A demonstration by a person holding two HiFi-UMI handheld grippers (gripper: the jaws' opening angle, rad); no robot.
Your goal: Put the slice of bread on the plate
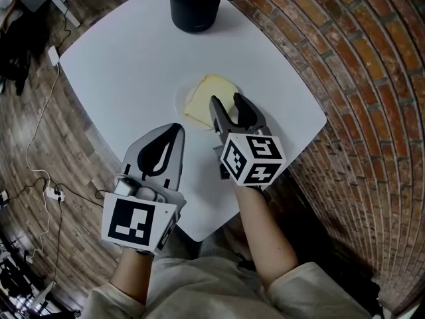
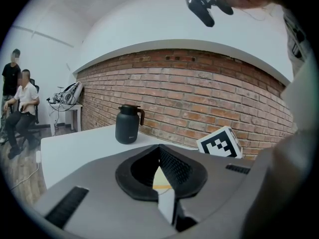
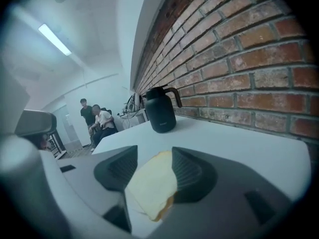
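- where's the slice of bread [image 1: 207, 98]?
- flat on the plate [image 1: 180, 102], on the table [image 1: 133, 58]. right gripper [image 1: 226, 99] above it, jaws half apart, not pinching it.
- left gripper [image 1: 177, 127]?
- jaws closed together, empty.

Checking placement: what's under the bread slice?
A white plate; only its left rim shows. The bread slice and the right claw cover the rest.
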